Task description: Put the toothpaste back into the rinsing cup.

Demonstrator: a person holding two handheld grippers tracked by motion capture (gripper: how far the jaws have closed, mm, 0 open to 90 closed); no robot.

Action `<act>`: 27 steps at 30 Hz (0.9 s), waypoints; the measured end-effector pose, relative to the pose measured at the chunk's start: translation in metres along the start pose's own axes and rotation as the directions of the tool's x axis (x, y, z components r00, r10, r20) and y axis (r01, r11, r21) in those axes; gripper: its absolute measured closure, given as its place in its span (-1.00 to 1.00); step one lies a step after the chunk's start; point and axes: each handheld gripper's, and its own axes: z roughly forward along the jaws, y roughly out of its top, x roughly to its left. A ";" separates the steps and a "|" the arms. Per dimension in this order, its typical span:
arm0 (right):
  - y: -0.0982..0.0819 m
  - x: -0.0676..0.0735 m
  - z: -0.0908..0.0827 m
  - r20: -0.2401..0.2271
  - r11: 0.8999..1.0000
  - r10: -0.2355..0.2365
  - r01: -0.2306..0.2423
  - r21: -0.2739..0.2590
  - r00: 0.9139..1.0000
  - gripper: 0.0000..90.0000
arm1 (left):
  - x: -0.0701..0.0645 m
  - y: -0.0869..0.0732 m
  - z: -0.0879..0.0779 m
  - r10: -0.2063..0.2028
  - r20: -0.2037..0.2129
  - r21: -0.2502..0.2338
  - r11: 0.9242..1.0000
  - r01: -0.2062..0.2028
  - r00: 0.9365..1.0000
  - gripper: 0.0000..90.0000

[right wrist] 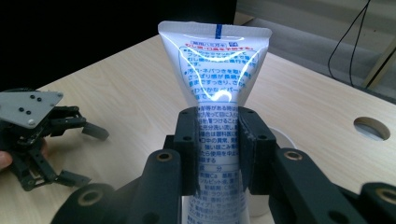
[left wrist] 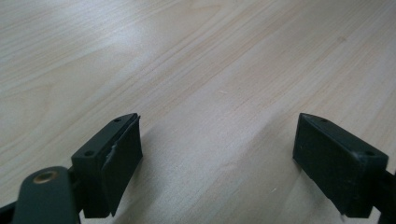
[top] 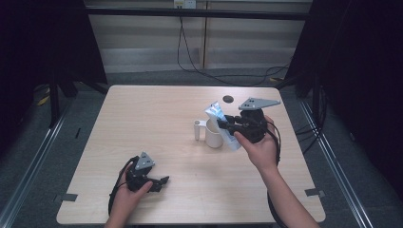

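The toothpaste tube (right wrist: 215,79), white with blue print, stands crimped end up and tilted, clamped at its middle between the jaws of the right gripper (right wrist: 217,149), right of centre on the table (top: 157,114). In the high view its lower end sits at or just inside the rim of the white mug (top: 213,133), on the mug's right side; whether it rests against the inner wall cannot be told. The step in hand appears to be placing the tube into the mug. The next move calls for centring the tube's lower end over the mouth, lowering it, and parting the jaws only once the tube is supported by the mug. The mug's handle (top: 199,129) points left, away from the gripper, and does not obstruct. The risk is a light mug tipping or sliding under side load from the tilted tube. The left gripper (top: 151,179) rests near the near-left edge of the table, jaws wide apart with nothing but bare wood between them, well apart from the mug. A round cable hole (top: 228,99) lies beyond the mug, clear of the work.
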 end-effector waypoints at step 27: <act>0.015 -0.013 0.022 0.091 0.997 0.007 0.000 -0.081 0.996 0.60 | 0.000 0.000 0.000 0.000 0.000 0.000 1.000 0.000 1.000 -0.66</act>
